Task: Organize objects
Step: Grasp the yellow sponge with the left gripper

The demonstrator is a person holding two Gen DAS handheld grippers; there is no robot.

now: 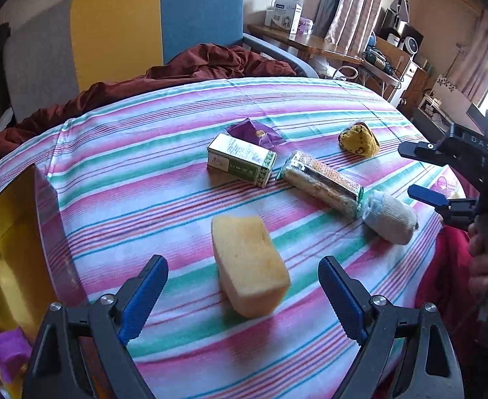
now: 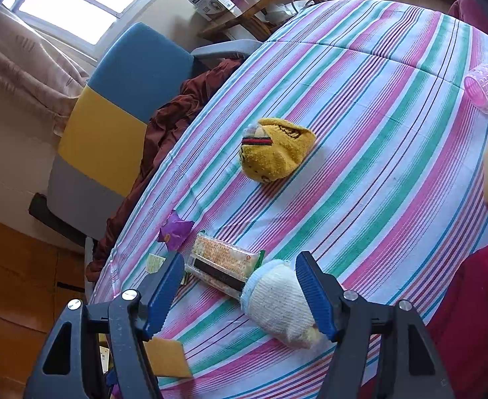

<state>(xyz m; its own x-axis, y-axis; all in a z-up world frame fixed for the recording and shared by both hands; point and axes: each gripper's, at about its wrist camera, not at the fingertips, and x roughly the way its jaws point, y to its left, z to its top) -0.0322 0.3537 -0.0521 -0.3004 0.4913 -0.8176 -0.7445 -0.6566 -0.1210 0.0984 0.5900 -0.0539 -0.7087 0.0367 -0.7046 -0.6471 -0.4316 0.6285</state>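
Left wrist view: I am holding the left gripper (image 1: 242, 287) spread wide around the yellow rectangular foam sponge (image 1: 248, 266), which is lying on the pink-and-green striped tablecloth (image 1: 144, 153). Neither pad is touching the sponge. It is sitting at an angle between the jaws, so I am judging that closing now could catch a corner and twist it out. Beyond the sponge are lying a green-and-white cardboard carton (image 1: 240, 159) and a long clear-wrapped biscuit packet (image 1: 323, 183). To the left of the sponge a yellow cardboard box (image 1: 17, 232) is standing open; clipping its wall while carrying is my other worry.

Right wrist view: I am keeping the right gripper (image 2: 240, 296) open too, with the rolled white knitted sock (image 2: 277, 302) lying between its blue pads, close to the right-hand one. The biscuit packet (image 2: 224, 262) is touching the far end of the sock, so a careless grip may drag the packet along. The sock is soft and rounded; I suspect it could squirm loose. Beyond the sock a yellow knitted sock bundle (image 2: 275, 149) is lying apart.
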